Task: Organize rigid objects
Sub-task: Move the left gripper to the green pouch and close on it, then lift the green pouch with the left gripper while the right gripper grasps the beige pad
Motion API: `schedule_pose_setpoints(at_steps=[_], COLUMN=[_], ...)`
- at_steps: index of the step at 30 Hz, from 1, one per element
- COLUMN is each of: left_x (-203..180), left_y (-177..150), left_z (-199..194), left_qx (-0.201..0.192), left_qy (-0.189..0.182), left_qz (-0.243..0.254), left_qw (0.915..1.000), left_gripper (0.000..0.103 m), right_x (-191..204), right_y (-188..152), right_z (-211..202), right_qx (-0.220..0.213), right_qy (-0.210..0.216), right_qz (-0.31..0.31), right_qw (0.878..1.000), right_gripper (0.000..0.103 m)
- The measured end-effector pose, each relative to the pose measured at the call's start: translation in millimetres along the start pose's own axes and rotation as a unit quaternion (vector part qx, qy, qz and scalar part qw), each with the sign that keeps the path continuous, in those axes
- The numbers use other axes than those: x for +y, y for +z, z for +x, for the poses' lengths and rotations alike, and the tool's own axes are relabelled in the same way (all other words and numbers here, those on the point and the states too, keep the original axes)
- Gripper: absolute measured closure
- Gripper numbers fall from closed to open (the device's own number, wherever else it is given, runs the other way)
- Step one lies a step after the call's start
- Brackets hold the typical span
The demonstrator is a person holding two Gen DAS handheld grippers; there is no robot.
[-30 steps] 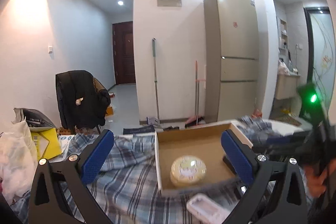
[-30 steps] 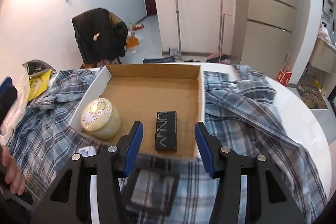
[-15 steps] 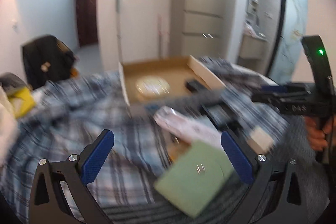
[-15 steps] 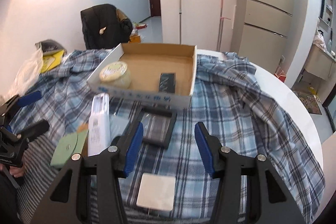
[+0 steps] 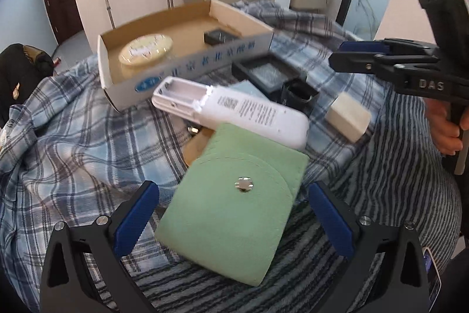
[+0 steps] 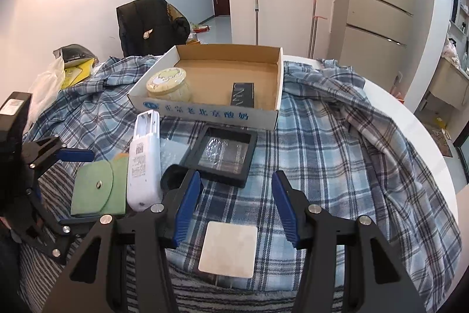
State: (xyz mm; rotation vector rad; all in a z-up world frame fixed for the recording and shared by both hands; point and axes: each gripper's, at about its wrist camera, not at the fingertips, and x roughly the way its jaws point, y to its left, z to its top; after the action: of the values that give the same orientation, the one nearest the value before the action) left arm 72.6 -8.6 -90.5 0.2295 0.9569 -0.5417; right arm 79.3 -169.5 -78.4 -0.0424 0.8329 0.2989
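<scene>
The flat green felt pouch (image 5: 234, 207) with a metal snap lies on the plaid cloth (image 6: 322, 154) between the wide-open, empty left gripper (image 5: 233, 217). A white remote (image 5: 234, 110) with a printed label overlaps it. Beyond stands a cardboard box (image 6: 205, 110) with blue Chinese lettering. The right gripper (image 6: 236, 209), marked "DAS", hangs partly open over a white square tile (image 6: 228, 250).

Black left claw (image 5: 233, 220), blue ribbed pads, silver screws, right claw (image 6: 236, 209) alike, "DAS" lettering
</scene>
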Motion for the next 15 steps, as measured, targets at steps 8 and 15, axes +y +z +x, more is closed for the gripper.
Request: schedule_pose_setpoints(at_steps=[8, 15], left_x=[9, 4], left_y=[6, 6], left_z=[13, 18], left_qx=[0.031, 0.053], left_qy=[0.008, 0.011], left_qz=[-0.014, 0.024], left_qw=[0.9994, 0.9983], left_gripper=[0.0, 0.023], right_x=[-5, -10], right_y=[-6, -7], right_z=[11, 9], right_qx=[0.013, 0.011], right_qy=[0.016, 0.017], right_qz=[0.009, 0.015], right_qw=[1.0, 1.0], right_gripper=[0.053, 0.053])
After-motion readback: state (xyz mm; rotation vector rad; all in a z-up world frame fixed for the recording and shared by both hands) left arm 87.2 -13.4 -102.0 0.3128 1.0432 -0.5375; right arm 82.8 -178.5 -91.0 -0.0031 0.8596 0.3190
